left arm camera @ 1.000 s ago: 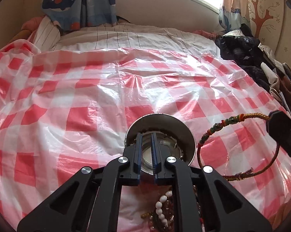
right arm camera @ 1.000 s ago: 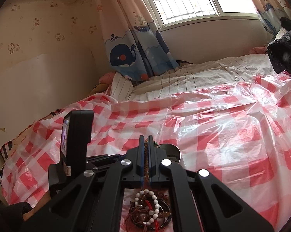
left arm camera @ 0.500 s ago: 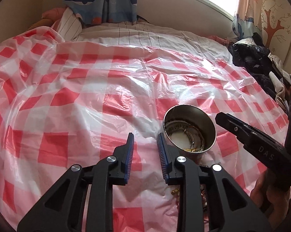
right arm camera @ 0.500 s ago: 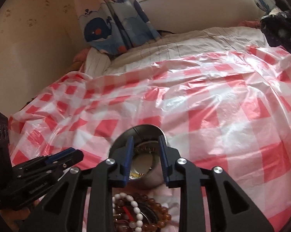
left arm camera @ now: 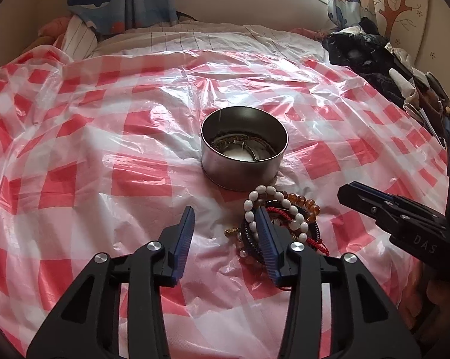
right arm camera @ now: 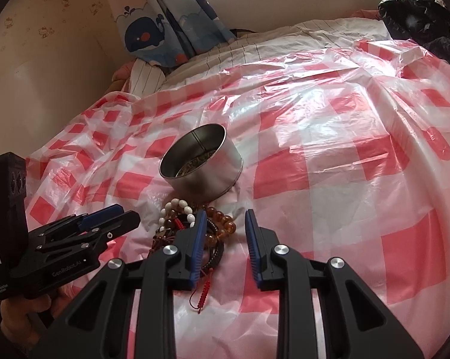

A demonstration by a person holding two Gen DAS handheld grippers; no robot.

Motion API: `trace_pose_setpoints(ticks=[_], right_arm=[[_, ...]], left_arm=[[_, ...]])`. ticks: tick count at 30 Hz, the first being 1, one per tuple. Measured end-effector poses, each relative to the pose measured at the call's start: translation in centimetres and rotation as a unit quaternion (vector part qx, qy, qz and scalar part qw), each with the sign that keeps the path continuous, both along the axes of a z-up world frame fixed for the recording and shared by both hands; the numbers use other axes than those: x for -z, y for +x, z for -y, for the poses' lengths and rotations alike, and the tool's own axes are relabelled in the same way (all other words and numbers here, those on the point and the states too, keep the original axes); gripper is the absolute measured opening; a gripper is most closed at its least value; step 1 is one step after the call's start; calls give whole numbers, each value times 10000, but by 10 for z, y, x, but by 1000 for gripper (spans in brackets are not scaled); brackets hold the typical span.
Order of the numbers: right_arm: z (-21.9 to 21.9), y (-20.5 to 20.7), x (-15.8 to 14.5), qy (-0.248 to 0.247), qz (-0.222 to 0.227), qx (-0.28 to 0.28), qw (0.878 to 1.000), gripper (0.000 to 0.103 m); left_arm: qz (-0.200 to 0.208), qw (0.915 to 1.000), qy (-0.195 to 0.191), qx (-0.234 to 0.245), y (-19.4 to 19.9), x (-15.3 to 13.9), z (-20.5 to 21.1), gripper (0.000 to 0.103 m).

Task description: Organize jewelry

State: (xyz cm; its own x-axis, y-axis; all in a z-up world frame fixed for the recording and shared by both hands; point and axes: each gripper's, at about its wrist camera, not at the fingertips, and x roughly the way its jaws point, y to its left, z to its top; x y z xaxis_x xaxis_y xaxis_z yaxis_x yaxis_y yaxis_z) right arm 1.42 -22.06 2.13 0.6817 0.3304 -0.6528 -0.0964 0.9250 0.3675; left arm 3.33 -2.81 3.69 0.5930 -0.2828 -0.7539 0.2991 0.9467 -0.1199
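The right finger of the left gripper covered part of the heap of beaded bracelets, white, amber and dark strands with a red cord, so its near side could not be made out. What lay inside the round, open silver metal tin was hard to tell: some thin coiled pieces and a pale glare on the bottom. The heap lay on the red-and-white checked plastic sheet, touching the tin's near wall. The left gripper's jaws were opening, with only bare sheet between them. The right gripper had its jaws spread and empty, its left finger over the heap's edge. Wide open sheet lay left of the tin and beyond it. A pile of dark clothes crowded the far right edge.
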Motion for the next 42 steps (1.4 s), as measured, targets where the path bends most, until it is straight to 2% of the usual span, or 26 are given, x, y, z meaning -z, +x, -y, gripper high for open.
trace_pose_setpoints(ticks=[1,3,12,16,20,27,32,33,34,35,36,38,39,42], right_arm=[[-2,0,0,-13,7,-4,10000,30],[-4,1,2,-25,-16,-8,10000,34],[-6,4,6,-23,-34,-12,10000,37],[-4,5,8,-58,-109,65,9999,39],[0,7,11,-36,-220,136,9997,39],[3,6,12,16,-267,138,9995,42],[4,6,12,14,-288,165,9994,46],[4,6,13,13,-298,169,9994,46],[4,7,14,11,-307,172,9994,46],[4,7,14,9,-315,174,9994,46],[4,7,15,3,-317,178,9993,46],[5,7,15,-8,-316,189,9993,46],[4,7,15,-16,-318,197,9993,46],[5,7,16,-18,-337,203,9992,46]], left_arm=[[35,10000,40,11,-1,-1,2,49],[70,10000,69,-2,-1,-2,2,52],[79,9999,66,31,0,-1,4,61],[48,9997,-245,45,4,1,1,66],[14,9989,-455,54,9,6,3,68],[-14,9980,-627,-15,22,15,7,76],[-107,9981,-593,129,25,20,14,75],[-160,9985,-503,174,25,22,17,64],[-242,9986,-415,216,26,25,20,45],[-341,9985,-330,269,26,28,22,34],[-394,9981,-319,340,25,29,23,19],[-374,9980,-293,416,22,28,23,15],[-344,9979,-318,444,21,25,22,10],[-302,9965,-649,443,17,11,11,10]])
